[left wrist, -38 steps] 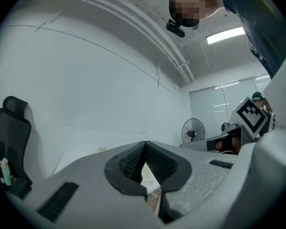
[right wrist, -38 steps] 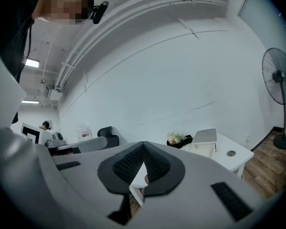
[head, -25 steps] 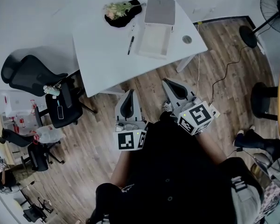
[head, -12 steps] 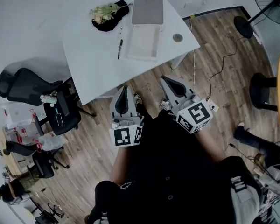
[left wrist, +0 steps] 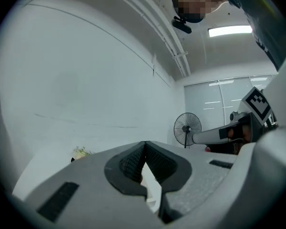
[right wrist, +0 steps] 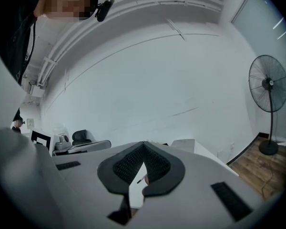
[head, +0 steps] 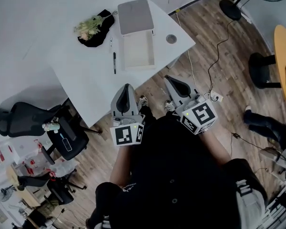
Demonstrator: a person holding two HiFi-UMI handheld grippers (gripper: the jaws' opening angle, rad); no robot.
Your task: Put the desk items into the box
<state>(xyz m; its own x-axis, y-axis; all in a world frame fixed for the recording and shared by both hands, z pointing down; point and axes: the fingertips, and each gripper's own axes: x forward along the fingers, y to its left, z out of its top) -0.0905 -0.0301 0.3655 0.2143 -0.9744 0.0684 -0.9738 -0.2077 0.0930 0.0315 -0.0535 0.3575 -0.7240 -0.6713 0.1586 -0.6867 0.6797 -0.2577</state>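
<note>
While laid out on the white desk (head: 62, 61), short count of task items: one black pen (head: 114, 62), one open white box (head: 138, 50), one grey lid (head: 135, 16), one black pouch (head: 93, 26) with a flower sprig on top. Pen just left of the box, not touching it, lengthwise along the box's side. Lid flat at the box's far end, edge to edge with it. Pouch further left, near the desk's far side, apart from the pen. Nothing inside the box. One round grommet (head: 171, 39) set into the desktop right of the box.

Around the desk: wooden plank floor (head: 214, 94), plain white walls, one loose cable (head: 218, 46) trailing across the boards. Two black office chairs (head: 24, 119) to the left of the desk. One pedestal fan (right wrist: 268, 85) by the wall to the right. Ceiling strip light visible in the left gripper view.

Two grippers, both held low in front of the torso, noses aimed at the desk. Left gripper (head: 125, 86) with its tip at the desk's near edge, jaws fully together, nothing gripped. Right gripper (head: 170, 78) over bare floor short of the desk, angled left towards the box, jaws likewise closed tip to tip, empty.
</note>
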